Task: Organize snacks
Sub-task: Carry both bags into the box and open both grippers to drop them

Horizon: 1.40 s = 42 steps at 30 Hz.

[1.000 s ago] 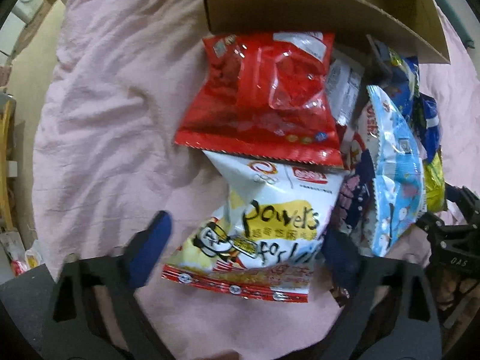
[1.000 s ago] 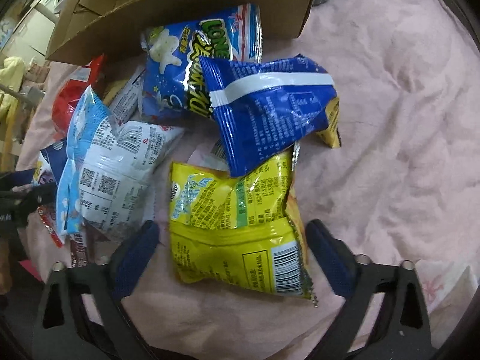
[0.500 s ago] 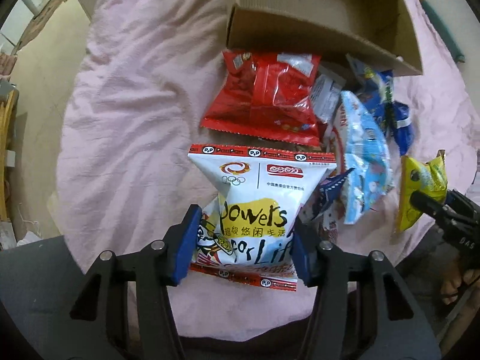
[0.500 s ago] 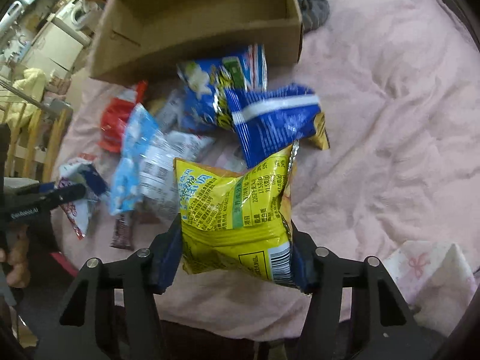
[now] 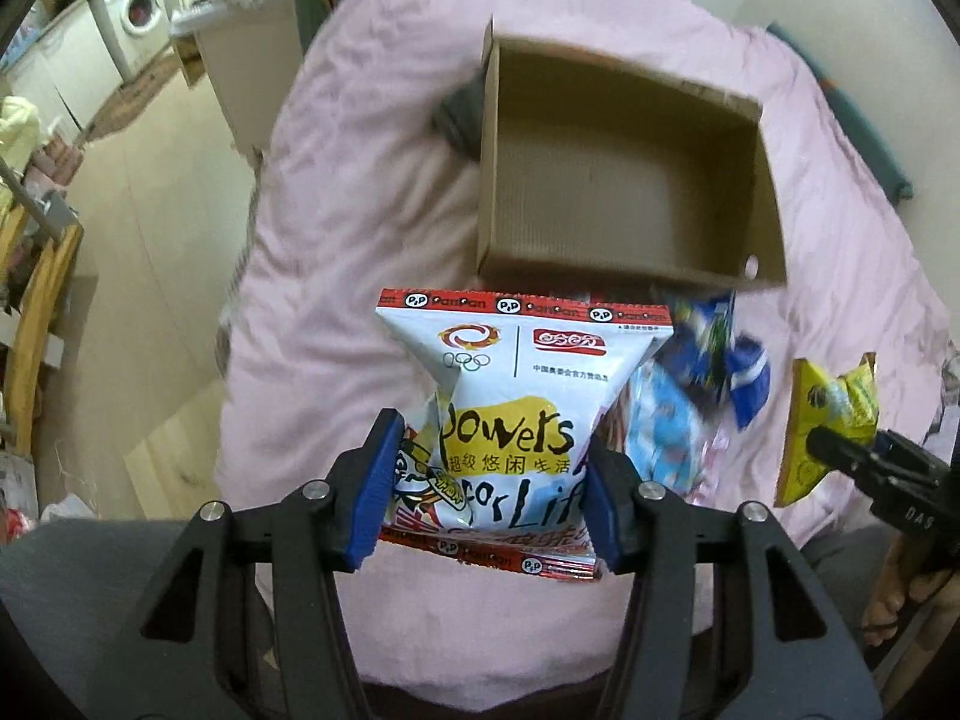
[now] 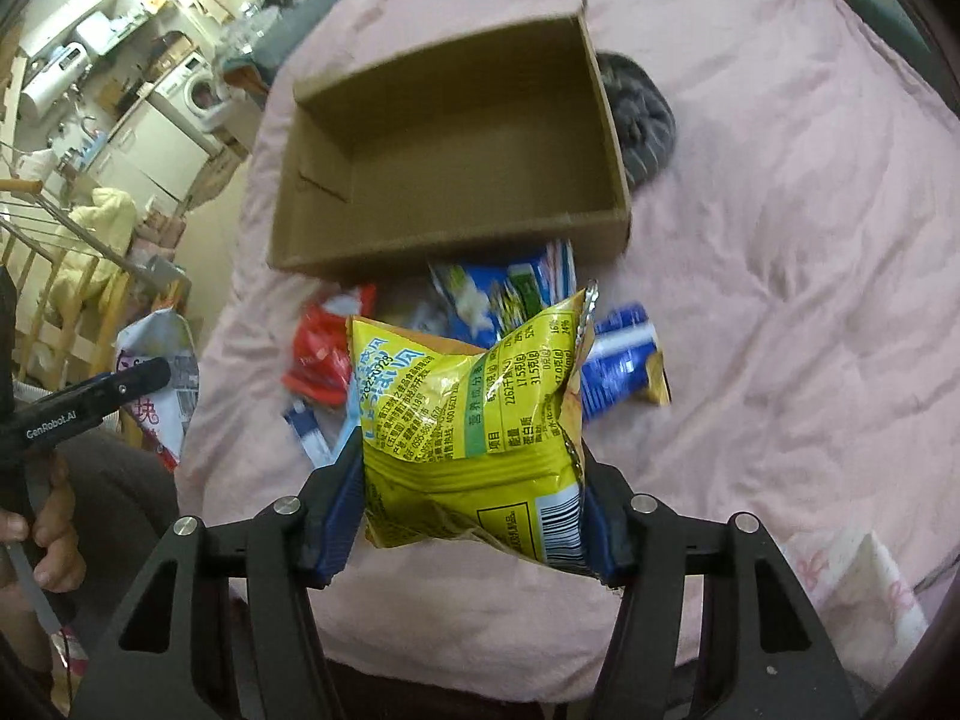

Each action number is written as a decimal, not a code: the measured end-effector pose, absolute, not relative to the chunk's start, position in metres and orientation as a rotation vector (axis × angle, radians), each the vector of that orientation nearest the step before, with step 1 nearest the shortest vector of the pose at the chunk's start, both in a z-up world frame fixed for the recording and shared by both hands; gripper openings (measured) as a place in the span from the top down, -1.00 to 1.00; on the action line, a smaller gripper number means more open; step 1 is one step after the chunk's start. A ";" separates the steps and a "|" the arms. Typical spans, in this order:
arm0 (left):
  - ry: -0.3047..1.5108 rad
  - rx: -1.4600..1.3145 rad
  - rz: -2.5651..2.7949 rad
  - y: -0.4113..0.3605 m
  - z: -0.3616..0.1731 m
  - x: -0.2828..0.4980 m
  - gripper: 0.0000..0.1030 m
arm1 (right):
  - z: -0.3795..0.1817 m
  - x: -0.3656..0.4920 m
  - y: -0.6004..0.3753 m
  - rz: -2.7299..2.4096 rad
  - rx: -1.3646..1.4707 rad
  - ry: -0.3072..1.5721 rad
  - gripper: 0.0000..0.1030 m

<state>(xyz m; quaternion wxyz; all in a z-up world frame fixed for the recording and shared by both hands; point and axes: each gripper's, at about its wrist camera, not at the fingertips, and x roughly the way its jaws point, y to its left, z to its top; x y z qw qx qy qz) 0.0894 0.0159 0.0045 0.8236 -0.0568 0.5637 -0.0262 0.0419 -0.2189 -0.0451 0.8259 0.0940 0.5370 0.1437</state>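
Note:
My left gripper (image 5: pixel 486 492) is shut on a white snack bag (image 5: pixel 516 396) with red edges and holds it above the pink bed, in front of the open cardboard box (image 5: pixel 624 276). My right gripper (image 6: pixel 468 510) is shut on a yellow snack bag (image 6: pixel 474 426) lifted above the snack pile. The box (image 6: pixel 450 240) shows nothing inside in either view. The yellow bag also shows at the right of the left wrist view (image 5: pixel 822 420). Blue bags (image 6: pixel 618 366) and a red bag (image 6: pixel 318 354) lie on the bed before the box.
The pink bedcover (image 6: pixel 780 240) spreads around the box. A dark grey cloth (image 6: pixel 642 114) lies by the box's far right corner. A washing machine (image 5: pixel 141 12) and furniture stand beyond the bed's left edge. A white flowered cloth (image 6: pixel 864 576) lies at the near right.
Both grippers closed on their bags and lifted them off the pile. Both have risen and drawn back, so the whole box interior now shows.

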 end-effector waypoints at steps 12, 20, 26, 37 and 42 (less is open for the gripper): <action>1.074 -0.119 -0.022 0.005 0.023 0.150 0.01 | -0.023 0.093 -0.221 0.319 0.277 0.985 -0.21; 1.042 -0.125 -0.026 -0.007 0.020 0.192 0.01 | -0.014 0.142 -0.219 0.309 0.282 0.925 -0.21; 1.025 -0.127 -0.027 -0.017 0.004 0.215 0.01 | -0.028 0.169 -0.216 0.302 0.293 0.905 -0.21; 1.034 -0.138 -0.046 -0.027 -0.029 0.245 0.01 | -0.083 0.189 -0.220 0.281 0.341 0.953 -0.21; 1.003 -0.080 -0.051 -0.038 -0.032 0.246 0.01 | -0.084 0.194 -0.217 0.265 0.298 0.961 -0.21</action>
